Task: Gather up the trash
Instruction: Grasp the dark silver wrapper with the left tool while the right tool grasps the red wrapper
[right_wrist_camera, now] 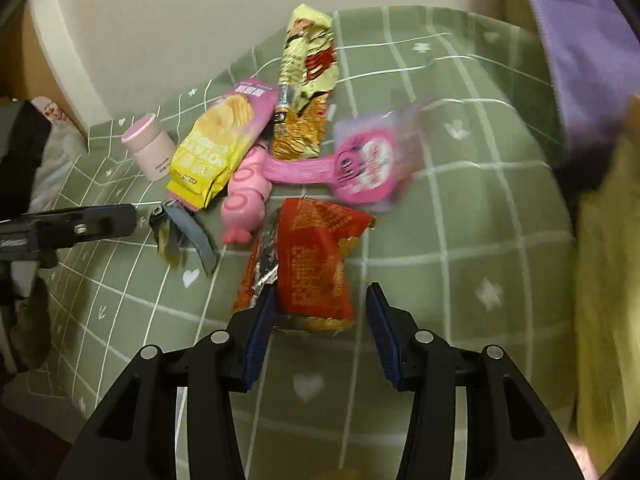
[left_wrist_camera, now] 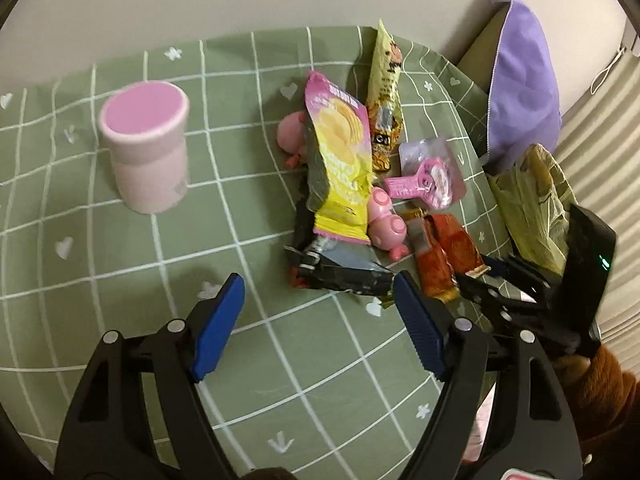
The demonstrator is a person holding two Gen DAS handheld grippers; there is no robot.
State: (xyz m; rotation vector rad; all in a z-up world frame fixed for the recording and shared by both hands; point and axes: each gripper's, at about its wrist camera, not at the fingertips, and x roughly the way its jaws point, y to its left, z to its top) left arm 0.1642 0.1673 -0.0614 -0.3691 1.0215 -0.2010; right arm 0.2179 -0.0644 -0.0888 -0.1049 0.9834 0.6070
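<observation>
Snack trash lies in a heap on the green checked cloth [left_wrist_camera: 120, 280]: a pink-and-yellow chip bag [left_wrist_camera: 340, 152] [right_wrist_camera: 224, 140], a long yellow wrapper [left_wrist_camera: 386, 92] [right_wrist_camera: 308, 80], a red wrapper [left_wrist_camera: 440, 256] [right_wrist_camera: 316, 264] and a crumpled dark wrapper [left_wrist_camera: 344, 276] [right_wrist_camera: 180, 236]. My left gripper [left_wrist_camera: 318, 280] is open, its fingertips just short of the dark wrapper. My right gripper [right_wrist_camera: 320, 290] is open over the near end of the red wrapper; its right pad stands clear of it. In the left wrist view the right gripper [left_wrist_camera: 486, 276] shows beside the red wrapper.
A pink cup [left_wrist_camera: 146, 140] [right_wrist_camera: 150, 148] stands upright at the left. A pink pig toy [left_wrist_camera: 384, 220] [right_wrist_camera: 246, 192] and a pink blister pack [left_wrist_camera: 428, 172] [right_wrist_camera: 372, 160] lie among the wrappers. A yellow-green plastic bag [left_wrist_camera: 532, 208] hangs at the right, below a purple cushion [left_wrist_camera: 520, 80].
</observation>
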